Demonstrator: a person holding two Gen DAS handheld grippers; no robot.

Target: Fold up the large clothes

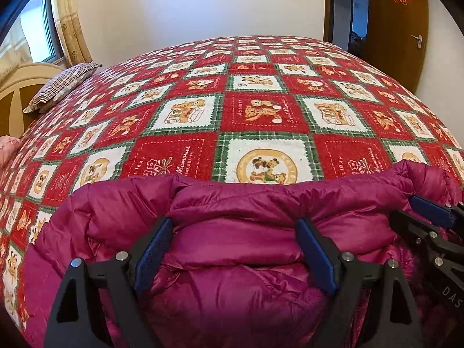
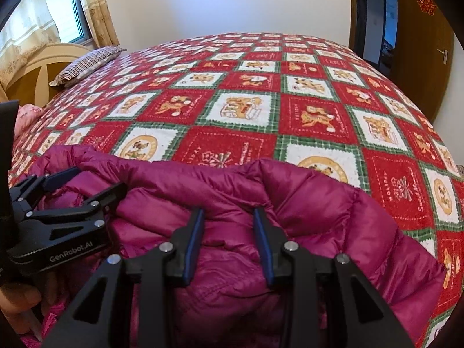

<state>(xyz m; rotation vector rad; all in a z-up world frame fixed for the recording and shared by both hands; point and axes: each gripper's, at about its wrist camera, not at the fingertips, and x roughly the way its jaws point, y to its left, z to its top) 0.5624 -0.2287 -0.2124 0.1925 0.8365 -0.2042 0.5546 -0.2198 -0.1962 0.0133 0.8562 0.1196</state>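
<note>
The left gripper [image 1: 235,242] has its two blue pads spread wide, and a thick fold of the magenta down jacket [image 1: 232,275] bulges between them. The pads [image 1: 153,253] touch the fabric on both sides, but I cannot tell if they really squeeze it. The jacket lies bunched on the near edge of the bed, on the red and white patchwork bedspread [image 1: 261,113], directly under and in front of both grippers. Just to the right of the left one, the right gripper [image 2: 229,242] has its jaws much narrower, partly closed, with a raised ridge of the same jacket [image 2: 319,208] between its pads [image 2: 192,246]. Far ahead to the left, a striped pillow [image 1: 62,85] rests beside the headboard [image 1: 17,87].
</note>
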